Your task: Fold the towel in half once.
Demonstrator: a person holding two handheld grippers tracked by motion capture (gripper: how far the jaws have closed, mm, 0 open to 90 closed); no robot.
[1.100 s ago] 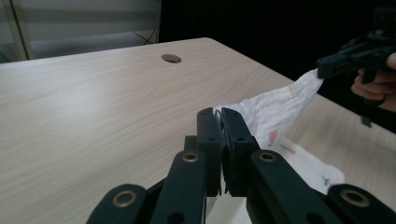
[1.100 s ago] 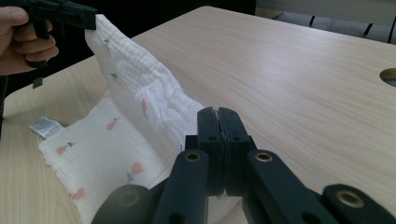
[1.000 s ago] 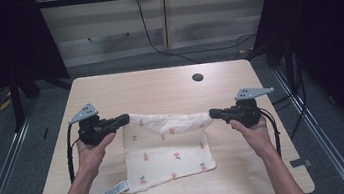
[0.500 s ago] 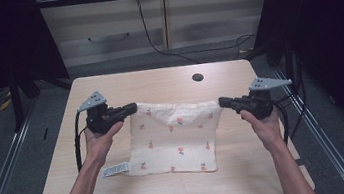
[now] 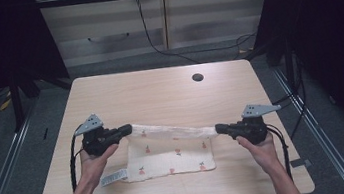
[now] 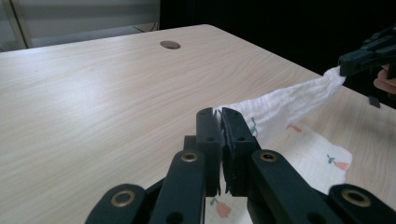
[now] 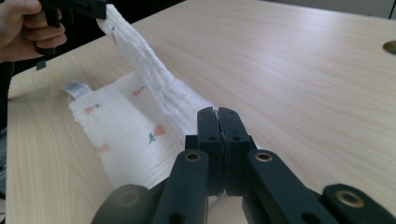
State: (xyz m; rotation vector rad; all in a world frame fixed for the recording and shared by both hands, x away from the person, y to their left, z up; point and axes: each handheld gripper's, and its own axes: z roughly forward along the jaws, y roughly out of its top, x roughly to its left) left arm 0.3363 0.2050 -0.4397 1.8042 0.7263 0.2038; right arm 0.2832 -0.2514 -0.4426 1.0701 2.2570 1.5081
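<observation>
Cloth (image 5: 170,152), thin, limp and light, sags mid-frame between both grippers, so its corners look like the best hold. Left gripper (image 5: 125,130) and right gripper (image 5: 220,128) fingers are each pinched tight on a top corner above the worktop (image 5: 159,93).

We worked in a lab-like recording space: a bare wooden table (image 5: 160,98) with a cable hole (image 5: 197,77), dark curtains (image 5: 332,30) at both sides, grey cabinets (image 5: 159,18) beyond, cables (image 5: 163,47) on the floor.
</observation>
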